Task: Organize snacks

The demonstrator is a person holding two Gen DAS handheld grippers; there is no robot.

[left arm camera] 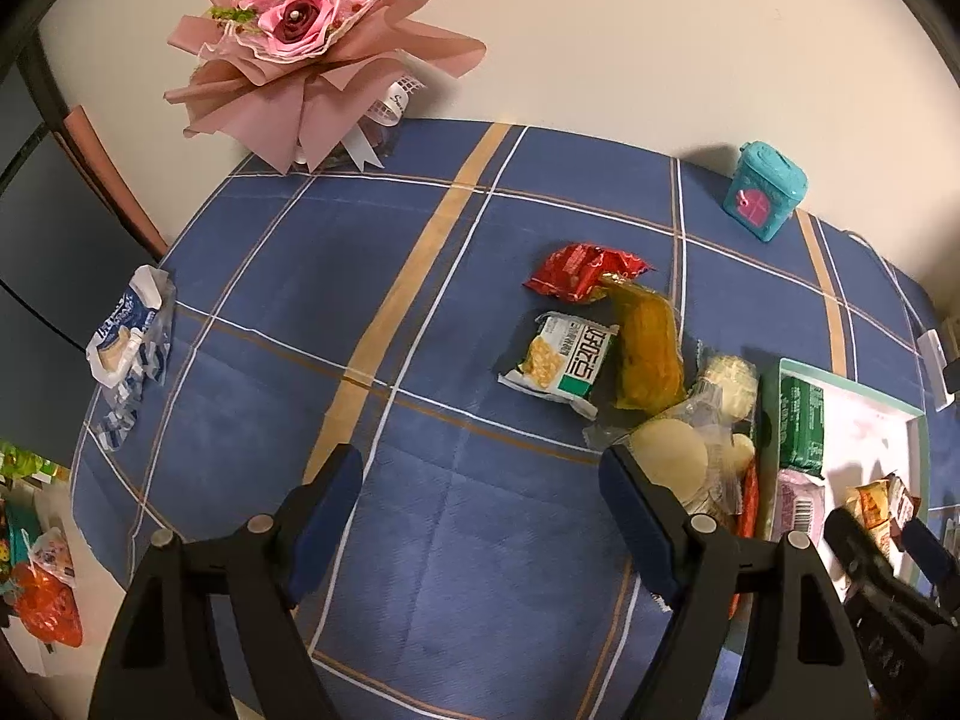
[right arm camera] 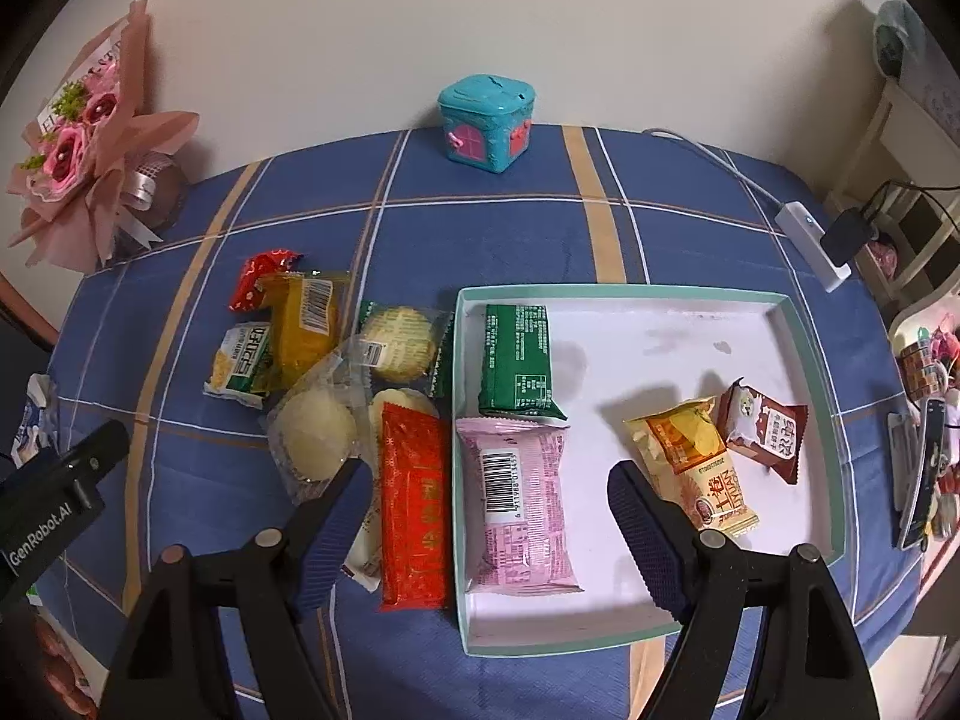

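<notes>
While the right claw (right arm camera: pixel 489 516) hangs with its jaws wide and nothing pressed between them, it is above the near left corner of the white tray (right arm camera: pixel 816 360) on the counter (right arm camera: pixel 660 228). Four snacks lie inside this tray: a green packet (right arm camera: pixel 517 360) at the far left, a pink packet (right arm camera: pixel 519 504) just in front of it, a yellow packet (right arm camera: pixel 696 462) further right, and a small brown packet (right arm camera: pixel 762 429) touching the yellow one. Outside the tray, a long red packet (right arm camera: pixel 414 510) lies just beside its left wall. More snacks are in a loose pile to the left: round cakes in clear wrap (right arm camera: pixel 315 438), an orange packet (right arm camera: pixel 303 324), a green and white cracker packet (right arm camera: pixel 240 363) and a small red packet (right arm camera: pixel 264 276). The left claw (left arm camera: pixel 483 522) is also wide and holds nothing, over bare blue cloth near this pile. A teal box (right arm camera: pixel 486 129) stands closed at the far edge of the counter; what it contains I cannot tell.
</notes>
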